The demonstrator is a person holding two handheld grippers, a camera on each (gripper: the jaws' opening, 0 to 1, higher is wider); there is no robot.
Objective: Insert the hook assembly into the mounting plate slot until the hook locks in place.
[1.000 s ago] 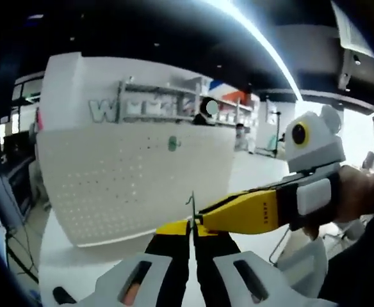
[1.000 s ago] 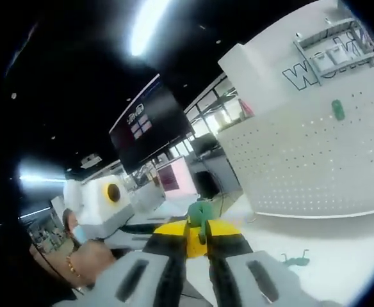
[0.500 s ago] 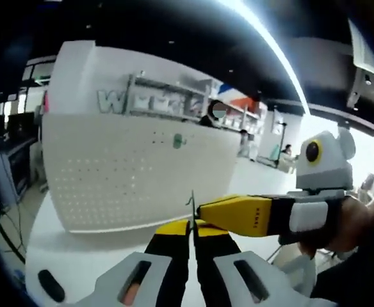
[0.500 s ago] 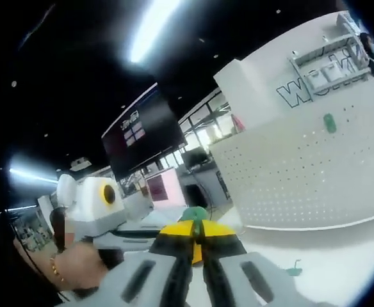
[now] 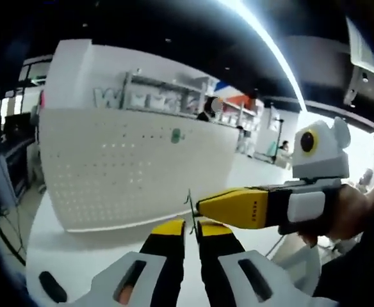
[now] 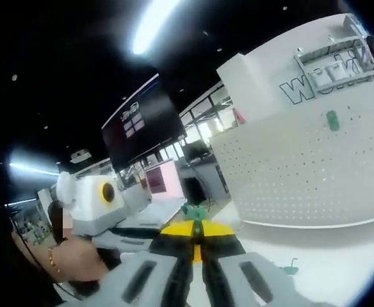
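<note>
A big open hall with dark ceiling and strip lights lies behind a white table [image 5: 78,256] on which a white perforated mounting plate [image 5: 129,173] stands upright, one green hook [image 5: 175,135] already seated high on it. In the left gripper view the left gripper [image 5: 188,225] shows its jaws slightly parted with nothing between them, while the right gripper [image 5: 200,206] reaches in from the right, tips at a thin wire. In the right gripper view the right gripper [image 6: 196,229] is closed on the green hook assembly [image 6: 195,211], well apart from the plate [image 6: 315,173]; another green hook [image 6: 289,267] lies on the table. To do this well, I judge, carry the assembly squarely to a free slot, keep the wire level, then press until it seats.
</note>
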